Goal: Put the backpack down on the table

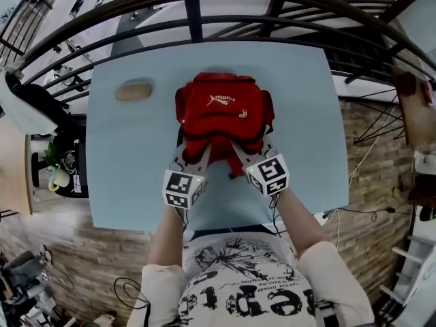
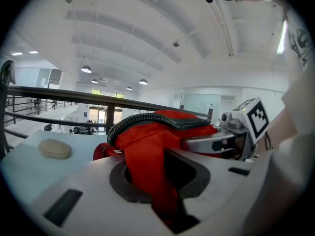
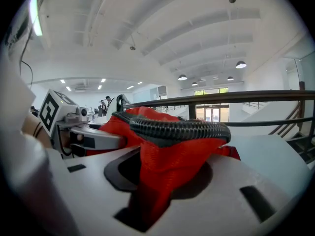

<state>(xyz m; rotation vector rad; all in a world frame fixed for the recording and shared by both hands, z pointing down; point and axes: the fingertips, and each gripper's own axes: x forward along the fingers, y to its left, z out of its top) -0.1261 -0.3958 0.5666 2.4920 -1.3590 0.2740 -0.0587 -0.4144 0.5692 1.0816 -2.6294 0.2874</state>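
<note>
The backpack (image 1: 221, 111) lies mid-table (image 1: 122, 182) straight ahead of both hands, its near red fabric clamped tight in the left gripper (image 1: 195, 152) and still between the right gripper's (image 1: 240, 152) opening jaws.

A beige oval lump (image 1: 133, 90), smooth like a stone or a bread roll, lies flat on its own. Behind it runs a black metal railing (image 1: 197, 12) with curved bars. Beyond the railing is a bright white hall with round ceiling lamps (image 2: 86, 69). Lower down are rough stone tiles (image 1: 371, 138) and loose cables (image 1: 125, 283).
</note>
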